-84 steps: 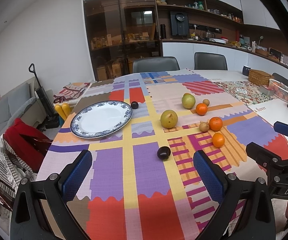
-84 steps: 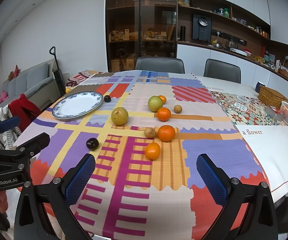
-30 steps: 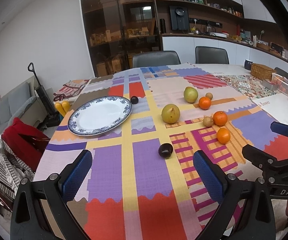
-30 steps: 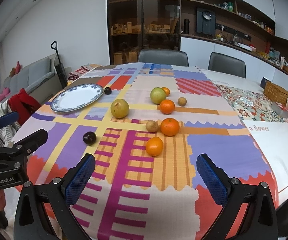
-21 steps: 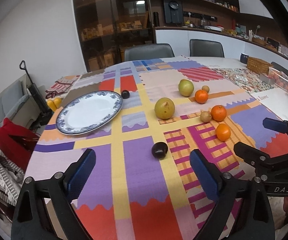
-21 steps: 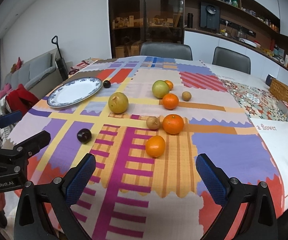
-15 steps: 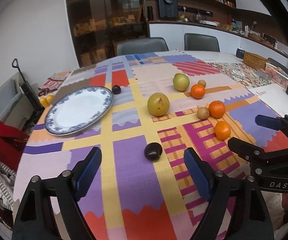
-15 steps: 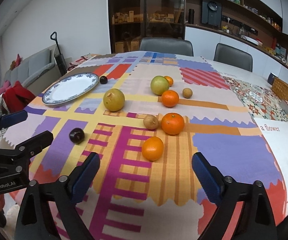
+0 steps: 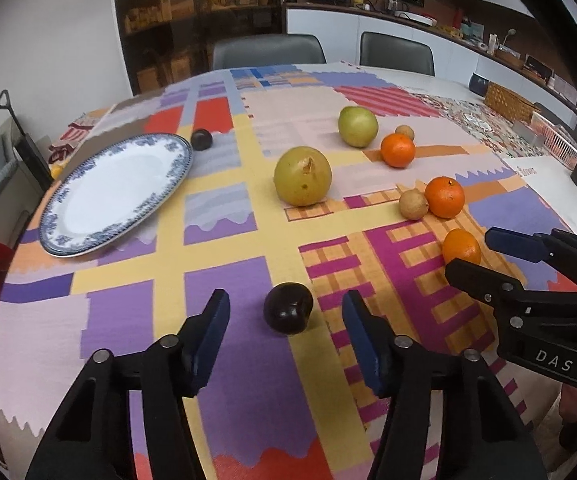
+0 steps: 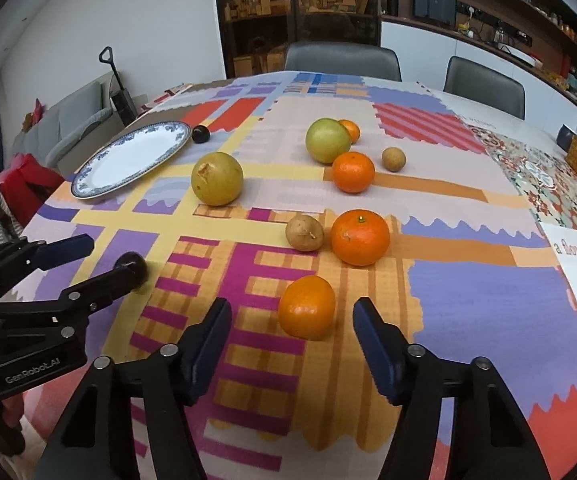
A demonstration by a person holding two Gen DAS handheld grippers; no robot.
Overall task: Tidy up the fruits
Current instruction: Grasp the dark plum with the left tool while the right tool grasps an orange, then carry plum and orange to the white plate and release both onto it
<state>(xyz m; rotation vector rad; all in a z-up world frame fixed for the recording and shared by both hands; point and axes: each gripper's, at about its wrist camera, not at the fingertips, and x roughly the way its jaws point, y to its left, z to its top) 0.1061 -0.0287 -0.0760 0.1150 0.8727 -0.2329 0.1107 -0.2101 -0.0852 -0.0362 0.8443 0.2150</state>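
1. The dark plum (image 9: 287,309) lies on the patchwork tablecloth (image 9: 224,280), on a purple patch beside a yellow stripe, straight ahead of the left gripper (image 9: 286,320) and centred in the gap between its blue pads; it is roundish, with no long axis to align to.
2. The nearest orange (image 10: 307,307) lies likewise dead ahead of the right gripper (image 10: 291,326), between its fingertips, apart from both.
3. Each gripper is nearer its own fruit; neither needs to cross over.
4. Both grippers are spread wide, holding nothing and touching neither fruit, so a short advance and a squeeze looks like the next move.
5. The blue-rimmed plate (image 9: 64,200), the likely destination, sits empty, well apart to the far left, with a second dark plum (image 9: 201,139) just beside its rim.
6. The yellow pear (image 9: 303,176), green apple (image 9: 357,126) and remaining oranges lie further back.
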